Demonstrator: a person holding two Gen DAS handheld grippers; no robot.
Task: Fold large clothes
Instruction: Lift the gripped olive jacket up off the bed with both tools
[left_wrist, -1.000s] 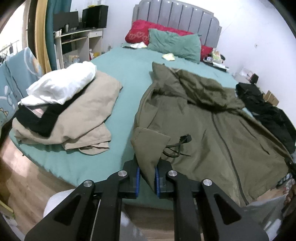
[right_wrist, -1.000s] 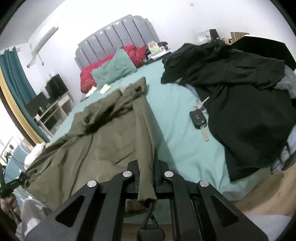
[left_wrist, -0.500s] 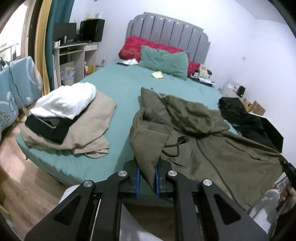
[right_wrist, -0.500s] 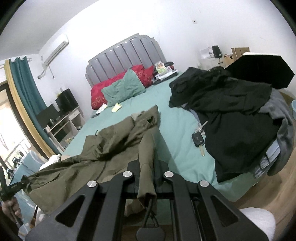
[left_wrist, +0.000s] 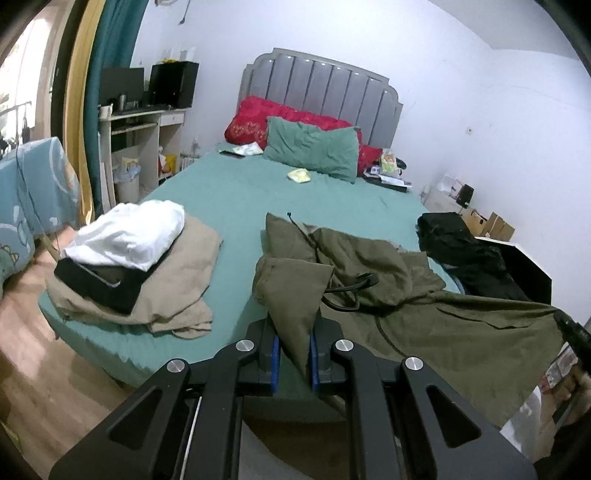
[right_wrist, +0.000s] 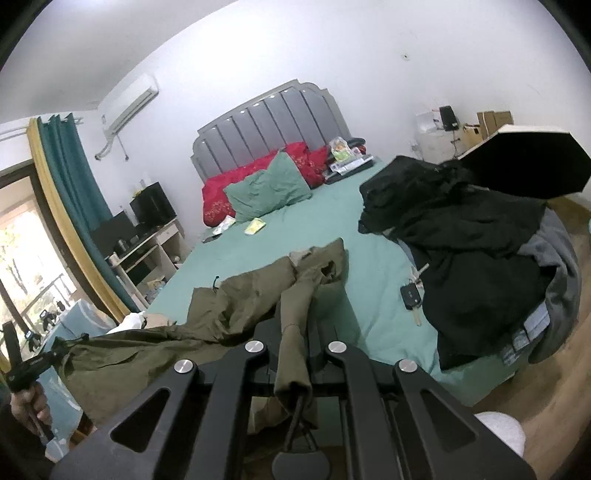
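An olive green jacket (left_wrist: 424, 314) lies over the near edge of the green bed (left_wrist: 240, 199), its hem lifted and stretched between my two grippers. My left gripper (left_wrist: 293, 354) is shut on one hem corner, the cloth pinched between the blue pads. My right gripper (right_wrist: 295, 343) is shut on the other hem corner of the jacket (right_wrist: 236, 306), with a black drawstring toggle (right_wrist: 300, 458) hanging below. The right gripper shows at the right edge of the left wrist view (left_wrist: 572, 332). The hood end rests on the bed.
A stack of folded clothes (left_wrist: 136, 266) sits on the bed's near left corner. A pile of dark clothes (right_wrist: 472, 258) and a car key (right_wrist: 410, 297) lie on the right side. Pillows (left_wrist: 310, 147) are at the headboard. Wooden floor lies around the bed.
Both grippers have pulled back and up from the bed with the hem held. The jacket has slid toward the foot of the bed and bunched up at the hood end.
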